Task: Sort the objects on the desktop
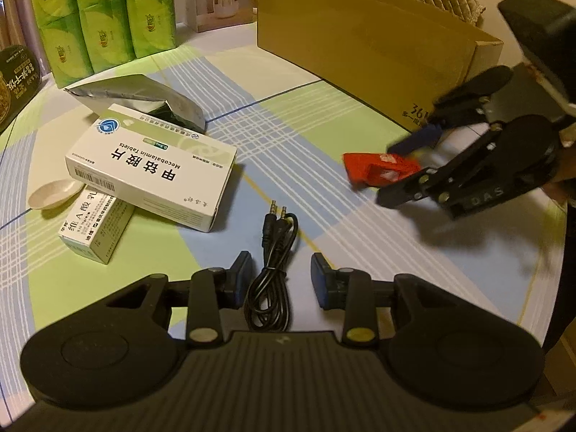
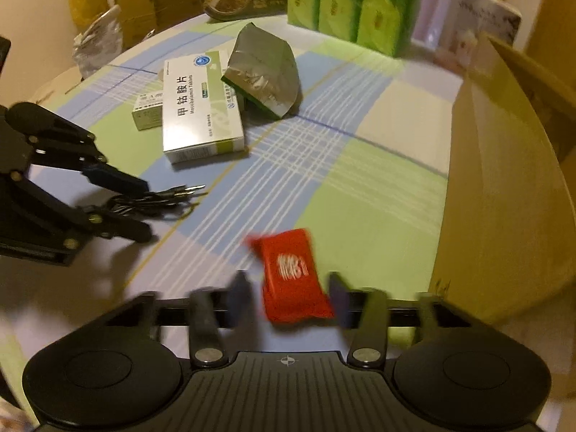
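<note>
A red snack packet (image 2: pixel 288 270) lies between the fingers of my right gripper (image 2: pixel 289 297). The right pad sits against its edge, while a thin gap shows at the left pad; the picture is blurred. In the left wrist view the same packet (image 1: pixel 374 171) sits in the right gripper (image 1: pixel 392 174) at the right, near the cardboard box. My left gripper (image 1: pixel 282 279) points down at the table, open. A coiled black audio cable (image 1: pixel 277 237) lies between its pads without being squeezed. The right wrist view has the left gripper (image 2: pixel 142 208) at the left, over the cable (image 2: pixel 162 194).
A large open cardboard box (image 1: pixel 360 36) stands at the back right. A white medicine box (image 1: pixel 151 165) rests partly on a smaller box (image 1: pixel 93 230), beside a silver foil bag (image 1: pixel 136 97) and a beige spoon (image 1: pixel 54 194). Green tissue packs (image 1: pixel 100 10) line the far edge.
</note>
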Available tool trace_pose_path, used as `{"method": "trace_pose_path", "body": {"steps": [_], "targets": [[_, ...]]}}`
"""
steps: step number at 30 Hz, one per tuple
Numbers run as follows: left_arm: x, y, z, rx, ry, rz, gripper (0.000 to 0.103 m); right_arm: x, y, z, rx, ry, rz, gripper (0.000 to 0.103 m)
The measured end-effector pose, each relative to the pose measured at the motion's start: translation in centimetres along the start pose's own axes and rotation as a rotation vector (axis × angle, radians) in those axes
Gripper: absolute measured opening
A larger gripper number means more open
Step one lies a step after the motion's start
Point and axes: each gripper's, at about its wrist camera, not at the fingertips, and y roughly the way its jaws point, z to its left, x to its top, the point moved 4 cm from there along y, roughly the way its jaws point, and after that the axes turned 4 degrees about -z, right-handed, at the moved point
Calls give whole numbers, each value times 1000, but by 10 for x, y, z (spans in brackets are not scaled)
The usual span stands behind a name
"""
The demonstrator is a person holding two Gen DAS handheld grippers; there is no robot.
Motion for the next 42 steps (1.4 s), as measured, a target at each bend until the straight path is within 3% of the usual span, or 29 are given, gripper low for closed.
{"method": "trace_pose_path", "body": {"steps": [6, 12, 20, 24, 26, 28, 29, 32, 42], "targets": [[0, 0, -1, 7, -8, -2, 30, -9, -19, 14, 27, 61, -14, 38], [-1, 0, 0, 9, -15, -4, 32, -10, -16, 18, 6, 63, -47, 48], [1, 1, 3, 11, -53, -15, 34, -14, -9, 13, -18, 117, -64, 48], [2, 2, 3, 18, -47, -9, 31, -16, -9, 16, -40, 107, -71, 47], [2, 1, 4, 28, -49, -8, 18, -16, -9, 18, -48, 96, -72, 45], [1, 1, 7, 31, -63, -7, 13, -16, -8, 18, -51, 98, -75, 41], [1, 1, 8, 29, -70, -6, 12, -16, -8, 18, -54, 99, -77, 32], [1, -1, 6, 33, -60, -13, 12, -16, -10, 16, -58, 113, -81, 25], [5, -11, 7, 41, -89, -48, 11, -15, -27, 23, -78, 110, -113, 25]]}}
